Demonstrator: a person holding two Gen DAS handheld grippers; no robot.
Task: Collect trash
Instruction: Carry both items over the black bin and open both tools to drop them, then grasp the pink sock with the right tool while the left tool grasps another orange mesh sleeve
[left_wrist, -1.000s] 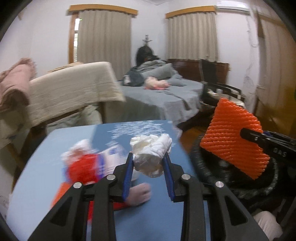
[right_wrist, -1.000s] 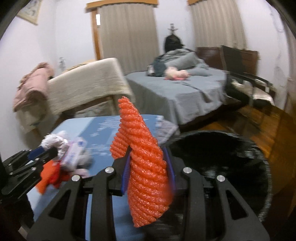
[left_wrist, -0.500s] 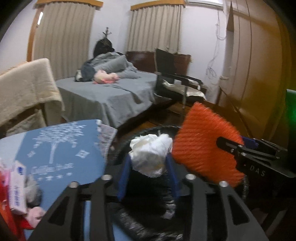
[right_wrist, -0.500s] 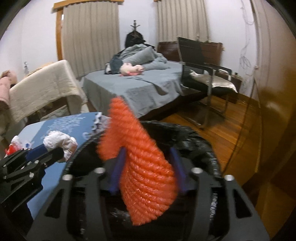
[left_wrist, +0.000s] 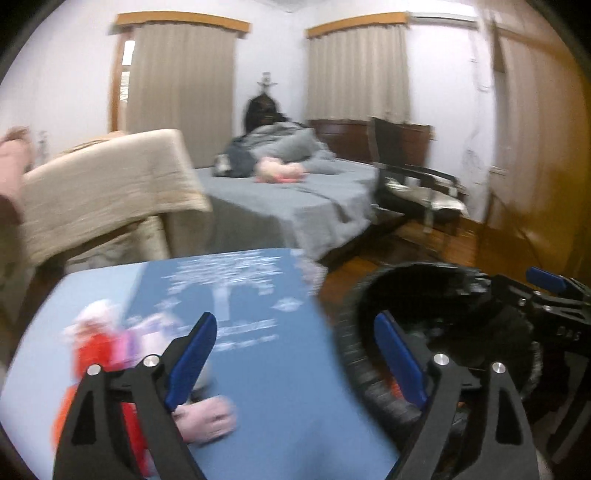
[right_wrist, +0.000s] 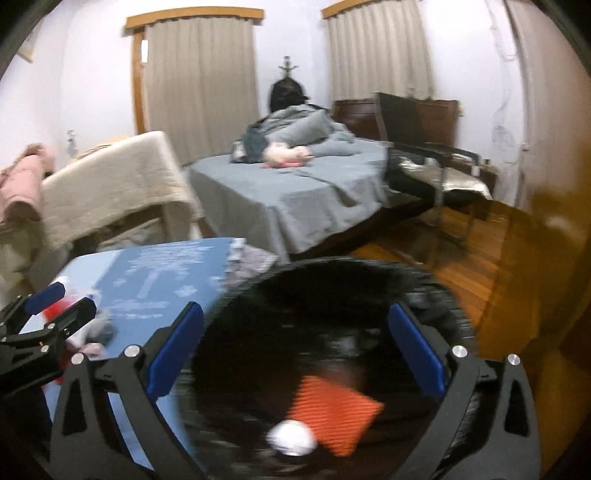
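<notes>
Opening, empty: both hand-held grippers (left_wrist: 295, 345) (right_wrist: 295, 345) | orange mesh (right_wrist: 332, 413) in bin (right_wrist: 369, 269) (right view only)

White walls, curtained windows (right_wrist: 199, 74), a grey bed (right_wrist: 295, 195) (clothes piled on it), wooden floor (right_wrist: 480, 243).

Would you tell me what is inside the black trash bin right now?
Inside the black trash bin lie an orange foam net and a crumpled white tissue; anything beneath them is hidden.

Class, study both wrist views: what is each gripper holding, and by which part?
Nothing. The left gripper and right gripper are both opening with nothing between their jaws; the orange mesh and white wad lie in the black bin.
</notes>
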